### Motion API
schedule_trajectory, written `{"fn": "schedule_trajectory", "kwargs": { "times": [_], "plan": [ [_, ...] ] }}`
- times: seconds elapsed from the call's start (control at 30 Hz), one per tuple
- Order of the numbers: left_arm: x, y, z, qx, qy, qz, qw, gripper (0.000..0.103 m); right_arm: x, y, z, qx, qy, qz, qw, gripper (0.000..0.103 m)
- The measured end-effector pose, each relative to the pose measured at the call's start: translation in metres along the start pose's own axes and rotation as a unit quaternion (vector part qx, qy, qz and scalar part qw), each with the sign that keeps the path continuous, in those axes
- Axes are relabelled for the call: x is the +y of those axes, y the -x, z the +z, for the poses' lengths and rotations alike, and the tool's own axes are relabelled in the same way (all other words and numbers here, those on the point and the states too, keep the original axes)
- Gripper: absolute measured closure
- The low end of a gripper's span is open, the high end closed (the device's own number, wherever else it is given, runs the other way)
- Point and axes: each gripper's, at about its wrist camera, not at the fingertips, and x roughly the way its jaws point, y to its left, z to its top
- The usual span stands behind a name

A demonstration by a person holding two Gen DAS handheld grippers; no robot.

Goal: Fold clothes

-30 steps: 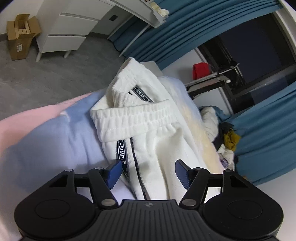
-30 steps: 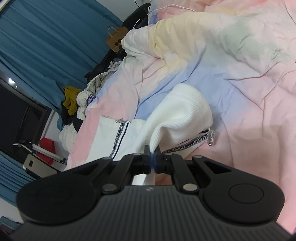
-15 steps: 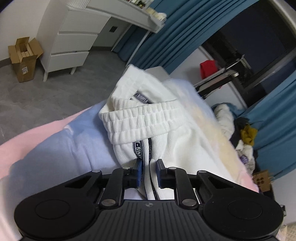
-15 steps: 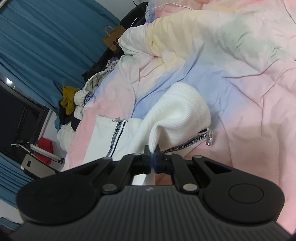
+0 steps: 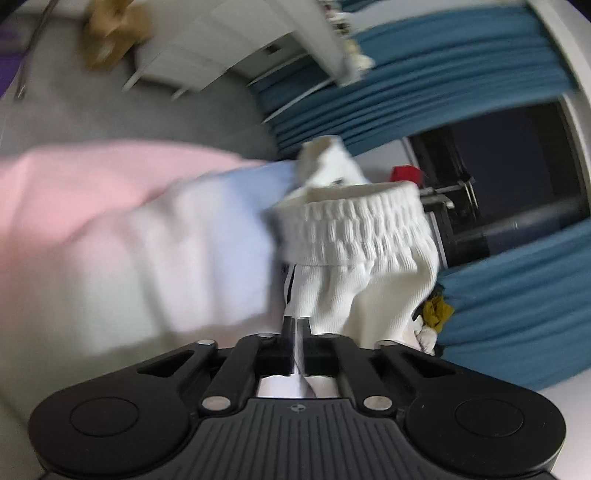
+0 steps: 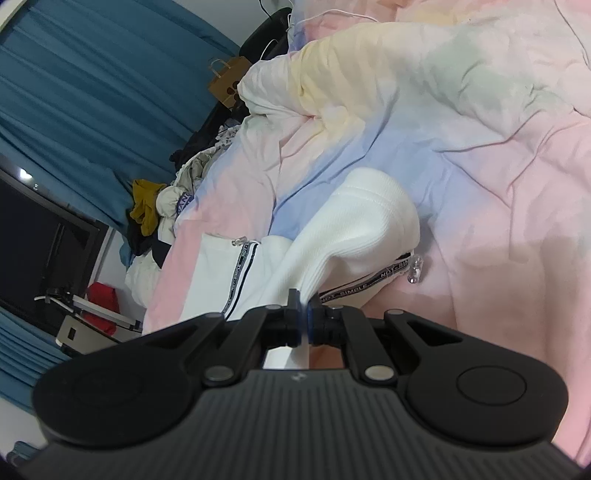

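White ribbed trousers [image 5: 354,251] with a gathered elastic waistband and a black-and-white lettered side stripe lie on a pastel bedspread [image 5: 110,221]. In the left wrist view my left gripper [image 5: 295,325] is shut on the white fabric just below the waistband, which stands lifted and bunched in front of it; the picture is blurred. In the right wrist view my right gripper [image 6: 303,302] is shut on a fold of the same white trousers [image 6: 354,229], whose lettered stripe [image 6: 365,284] and clear drawstring tip [image 6: 414,266] trail to the right over the bedspread [image 6: 498,166].
A heap of other clothes [image 6: 159,199] lies at the bed's edge by blue curtains [image 6: 74,92]. A brown paper bag [image 6: 227,83] stands beyond. White drawers [image 5: 207,44] and a cardboard box [image 5: 107,33] are on the grey floor. A red item [image 6: 101,302] sits on a stand.
My left gripper closed from wide open onto the white trousers below the waistband and swept sideways, lifting and bunching the waistband. The right gripper kept its grip and stayed nearly still.
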Motion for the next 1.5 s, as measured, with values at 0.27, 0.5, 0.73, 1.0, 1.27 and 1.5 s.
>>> {"fn": "schedule_trajectory", "kwargs": {
  "times": [0.27,0.5,0.73,1.0,1.27,1.5],
  "plan": [
    [-0.010,0.015,0.004,-0.013,0.025,-0.052,0.9982,0.050,-0.006,0.005,-0.001,0.007,-0.022,0.009,1.000,0.097],
    [-0.044,-0.001,0.013,-0.013,-0.006,-0.011,0.9998,0.026,-0.005,0.005,-0.002,0.007,-0.017,0.007,1.000,0.097],
    [-0.054,-0.020,0.020,0.005,-0.002,0.077,0.9970,0.056,-0.005,0.003,-0.002,0.006,-0.014,0.002,1.000,0.097],
    [-0.044,0.017,0.028,0.006,0.007,0.032,0.9994,0.092,0.003,0.012,0.002,-0.025,0.003,0.041,0.999,0.098],
    [-0.015,0.041,0.046,-0.001,0.078,-0.042,0.9961,0.092,0.006,0.038,0.011,-0.094,-0.003,0.080,0.992,0.098],
    [-0.065,-0.004,0.085,-0.011,0.090,-0.058,0.9942,0.093,0.072,-0.009,0.035,-0.063,0.012,0.062,0.996,0.098]
  ]
}}
